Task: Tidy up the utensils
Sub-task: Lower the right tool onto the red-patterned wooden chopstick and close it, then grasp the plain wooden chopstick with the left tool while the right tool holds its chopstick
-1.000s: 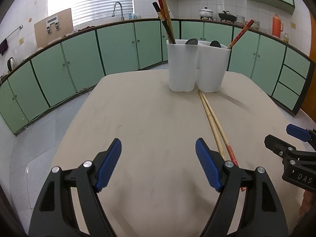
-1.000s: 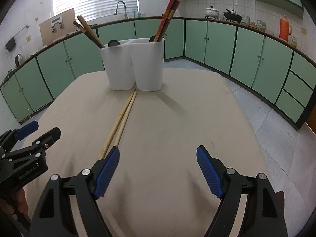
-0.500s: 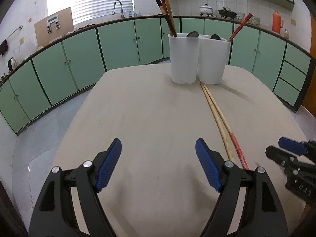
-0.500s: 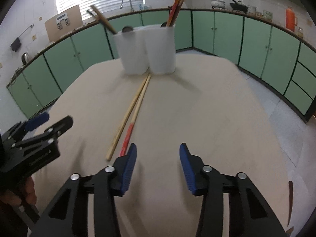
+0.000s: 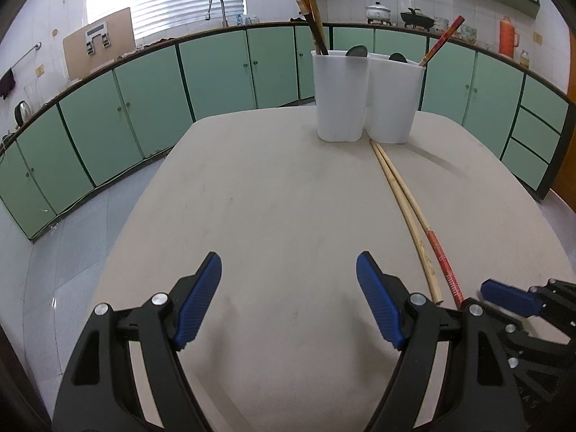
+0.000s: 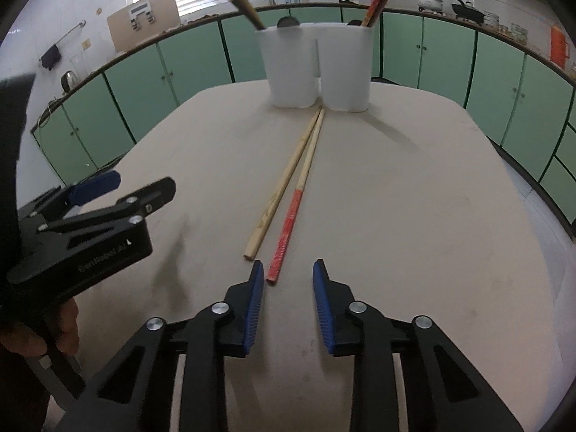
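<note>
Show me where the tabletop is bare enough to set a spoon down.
Bare: the broad stretch of table left of the two chopsticks, and the strip right of them. Crowded: the far edge by the white holder, and the near end, where the right gripper hovers.

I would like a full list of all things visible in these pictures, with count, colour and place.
Table: one, beige, under everything.
Utensil holder: one, white, two compartments, far end of the table.
Plain chopstick: one, pale wood, flat on the table, far tip near the holder.
Red-handled chopstick: one, pale wood with red end, beside the plain one.
Chopsticks in the holder: a few, dark, red and wood, leaning out of both compartments.
Spoons: two, dark, tops showing above the holder's rim.
Cabinets: many, green, along the walls.
Left gripper: black with blue pads, wide open, above the table.
Right gripper: black with blue pads, partly open, close to the red end.
</note>
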A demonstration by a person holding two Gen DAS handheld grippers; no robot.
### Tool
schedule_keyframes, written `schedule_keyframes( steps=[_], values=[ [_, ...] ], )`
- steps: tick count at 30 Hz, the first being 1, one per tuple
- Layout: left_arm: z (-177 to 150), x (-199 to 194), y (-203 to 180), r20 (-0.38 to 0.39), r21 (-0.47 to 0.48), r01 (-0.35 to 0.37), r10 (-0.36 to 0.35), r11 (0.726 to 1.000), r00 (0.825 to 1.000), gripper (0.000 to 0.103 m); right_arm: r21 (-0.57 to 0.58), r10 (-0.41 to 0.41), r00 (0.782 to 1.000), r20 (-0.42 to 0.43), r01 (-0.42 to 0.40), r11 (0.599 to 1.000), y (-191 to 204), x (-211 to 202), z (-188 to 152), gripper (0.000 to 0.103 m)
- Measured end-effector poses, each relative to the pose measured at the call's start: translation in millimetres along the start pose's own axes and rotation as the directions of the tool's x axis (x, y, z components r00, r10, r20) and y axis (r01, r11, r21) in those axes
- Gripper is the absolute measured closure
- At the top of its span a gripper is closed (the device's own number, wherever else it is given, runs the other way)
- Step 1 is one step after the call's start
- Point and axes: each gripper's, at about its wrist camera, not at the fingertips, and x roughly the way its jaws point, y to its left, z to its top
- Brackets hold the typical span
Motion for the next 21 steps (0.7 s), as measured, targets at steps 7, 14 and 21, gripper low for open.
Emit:
schedule_keyframes(
  steps=[7,14,21],
  values=[
    [-1.9,3.7,-2.5,-0.011,0.004,0.009,-0.009,1.000,1.000,0.028,-0.039,-0.036,0.999,0.018,0.037,0.999,7.8,3.4,-1.6,0.083],
    [-1.9,2.6,-5.2,-0.009,0.011,0.006,-0.006,1.000,1.000,0.028,-0.055,-0.049,0.998,0.028,0.051,0.997,7.6,-0.9,-5.6,0.095],
    [1.1,-0.3,-21.9,-0.003,0.035,0.019,-0.019,0.999,1.000,0.028,-0.009,-0.084,0.996,0.037,0.085,0.996,-14.5,-6.8,-8.1,0.097]
  ],
)
